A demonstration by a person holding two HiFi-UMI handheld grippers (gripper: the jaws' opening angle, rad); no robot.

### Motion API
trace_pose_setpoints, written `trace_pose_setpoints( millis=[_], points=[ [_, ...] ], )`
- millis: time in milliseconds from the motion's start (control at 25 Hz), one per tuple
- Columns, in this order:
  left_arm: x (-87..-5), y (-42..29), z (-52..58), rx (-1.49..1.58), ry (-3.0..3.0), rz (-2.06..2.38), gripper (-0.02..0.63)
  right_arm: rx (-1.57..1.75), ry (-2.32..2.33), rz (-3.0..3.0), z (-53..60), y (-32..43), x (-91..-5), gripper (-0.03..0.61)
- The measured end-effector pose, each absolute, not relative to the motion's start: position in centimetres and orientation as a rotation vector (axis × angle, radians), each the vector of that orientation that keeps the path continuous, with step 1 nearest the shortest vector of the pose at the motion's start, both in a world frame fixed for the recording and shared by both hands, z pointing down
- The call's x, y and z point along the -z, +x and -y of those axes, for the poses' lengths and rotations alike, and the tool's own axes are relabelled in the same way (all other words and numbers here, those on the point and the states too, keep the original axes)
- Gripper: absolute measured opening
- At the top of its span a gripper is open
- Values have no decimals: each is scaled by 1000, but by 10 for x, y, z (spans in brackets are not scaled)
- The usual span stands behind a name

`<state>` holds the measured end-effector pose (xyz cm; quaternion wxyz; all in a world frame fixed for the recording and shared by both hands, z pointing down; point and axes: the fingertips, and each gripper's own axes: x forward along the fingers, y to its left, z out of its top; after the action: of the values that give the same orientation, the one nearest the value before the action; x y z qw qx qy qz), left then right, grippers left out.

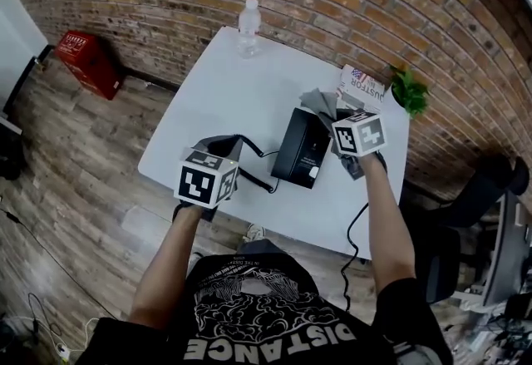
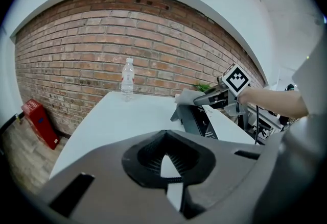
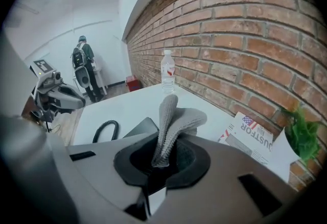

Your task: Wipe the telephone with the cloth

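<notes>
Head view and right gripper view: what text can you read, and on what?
"JUSTOR": white flag-printed sheet.
"DISTANCE": person's black T-shirt.
Too small to read: white label on the black telephone; white print on the red crate.

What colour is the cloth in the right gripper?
Grey; the cloth looks knitted. It shows best in the right gripper view.

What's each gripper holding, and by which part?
Right gripper pinches the cloth by a bunched fold; the rest sticks out ahead. Left gripper holds nothing, with its jaws together.
</notes>
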<state>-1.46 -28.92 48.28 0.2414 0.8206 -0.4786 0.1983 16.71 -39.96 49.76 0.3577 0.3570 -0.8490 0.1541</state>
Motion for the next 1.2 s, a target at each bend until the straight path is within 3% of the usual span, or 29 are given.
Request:
trace_pose_setpoints(
  millis=[1200],
  points=[
    [-507,-33,277,-491,2107,1420,5,-530,600,2214,421,120,-511,12]
  ],
)
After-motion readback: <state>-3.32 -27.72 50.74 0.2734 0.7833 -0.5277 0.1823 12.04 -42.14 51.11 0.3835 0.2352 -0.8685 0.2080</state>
